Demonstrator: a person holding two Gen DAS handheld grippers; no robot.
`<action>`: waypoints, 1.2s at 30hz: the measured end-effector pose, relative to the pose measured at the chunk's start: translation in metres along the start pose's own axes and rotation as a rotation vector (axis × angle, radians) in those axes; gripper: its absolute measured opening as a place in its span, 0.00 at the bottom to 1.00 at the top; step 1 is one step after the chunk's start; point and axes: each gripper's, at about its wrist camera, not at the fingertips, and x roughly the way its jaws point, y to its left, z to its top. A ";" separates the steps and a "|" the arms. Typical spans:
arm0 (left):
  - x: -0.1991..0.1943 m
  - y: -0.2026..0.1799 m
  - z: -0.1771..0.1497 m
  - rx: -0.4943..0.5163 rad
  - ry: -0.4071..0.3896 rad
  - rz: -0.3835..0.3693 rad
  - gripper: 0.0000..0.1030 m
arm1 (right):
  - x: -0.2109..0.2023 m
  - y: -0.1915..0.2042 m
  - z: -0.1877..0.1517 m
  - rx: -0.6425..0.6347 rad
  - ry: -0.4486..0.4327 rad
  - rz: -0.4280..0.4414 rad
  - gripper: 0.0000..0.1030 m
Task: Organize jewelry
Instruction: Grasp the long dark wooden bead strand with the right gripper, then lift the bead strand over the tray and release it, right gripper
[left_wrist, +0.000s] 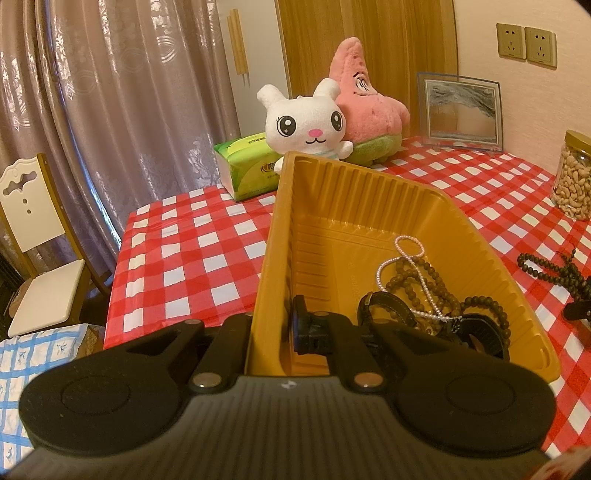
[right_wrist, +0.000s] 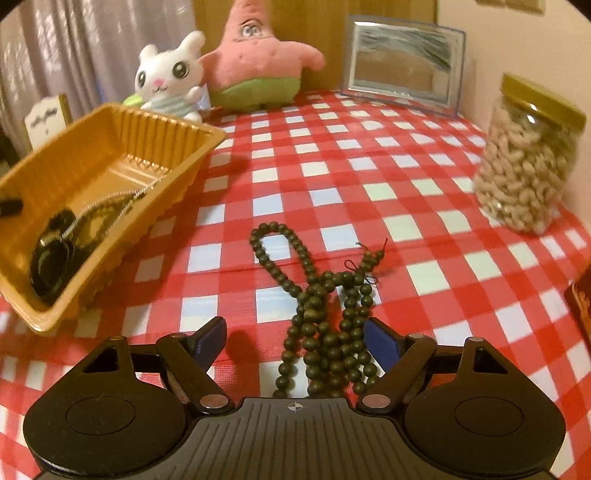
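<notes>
A gold plastic tray (left_wrist: 369, 192) is tilted up, its left wall pinched by my left gripper (left_wrist: 275, 328), which is shut on it. Inside lie a pearl necklace (left_wrist: 406, 254), brown bead strands (left_wrist: 424, 277) and a black watch (left_wrist: 384, 314). The tray also shows at the left of the right wrist view (right_wrist: 177, 136). A dark bead necklace (right_wrist: 325, 306) lies on the checkered tablecloth (right_wrist: 369, 166); it also shows in the left wrist view (left_wrist: 546, 269). My right gripper (right_wrist: 295, 339) is open, its fingers on either side of the necklace's near end.
A jar of cashews (right_wrist: 528, 166) stands at the right. A white bunny plush (left_wrist: 306, 118), a pink star plush (left_wrist: 365, 96), a green tissue pack (left_wrist: 247, 162) and a picture frame (right_wrist: 402, 62) line the back. A white chair (left_wrist: 33, 240) stands left of the table.
</notes>
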 end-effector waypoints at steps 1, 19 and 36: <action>0.000 0.000 0.000 0.001 0.000 -0.001 0.05 | 0.001 0.000 0.000 0.002 -0.005 -0.011 0.76; 0.001 0.001 -0.001 0.002 0.001 -0.001 0.05 | -0.001 0.004 0.004 -0.053 0.001 -0.074 0.13; 0.003 -0.001 -0.004 0.009 0.000 0.000 0.05 | -0.051 0.010 0.031 -0.051 -0.085 0.001 0.07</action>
